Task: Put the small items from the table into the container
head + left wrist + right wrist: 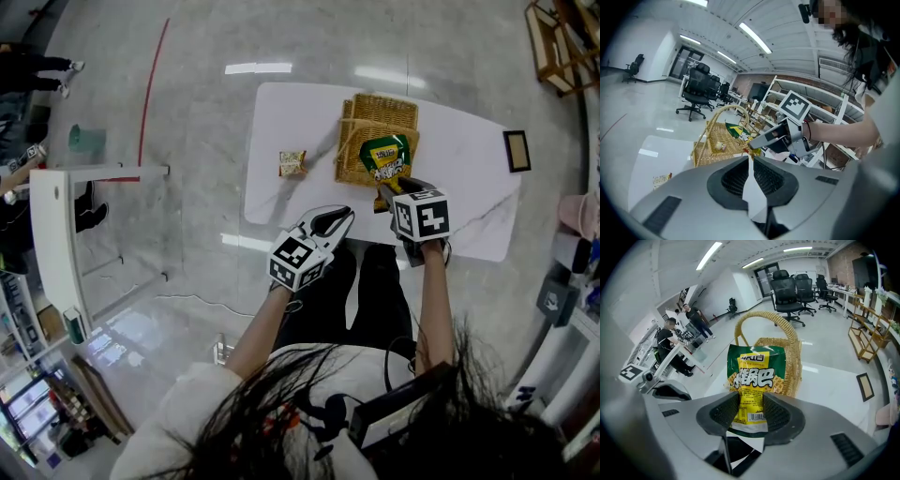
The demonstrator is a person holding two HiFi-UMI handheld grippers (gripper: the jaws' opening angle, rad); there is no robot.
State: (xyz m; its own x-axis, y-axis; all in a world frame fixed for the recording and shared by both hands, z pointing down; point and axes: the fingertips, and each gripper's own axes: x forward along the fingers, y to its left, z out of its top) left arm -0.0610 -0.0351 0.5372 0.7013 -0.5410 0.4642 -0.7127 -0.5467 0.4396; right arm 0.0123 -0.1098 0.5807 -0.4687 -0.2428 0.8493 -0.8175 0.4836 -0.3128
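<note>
L gripper (751,158), jaws together, empty, hovers by table (281,122) edge; R gripper (751,408) clamps green snack bag (752,373) over wicker basket (361,117).

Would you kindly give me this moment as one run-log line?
right gripper: shut on snack bag, by basket | left gripper: shut, empty | small packet: on table

I hold both forearms forward at centre frame. My left gripper (345,217) has its jaws together, empty. My right gripper (384,194) clamps a snack packet (752,380).
</note>
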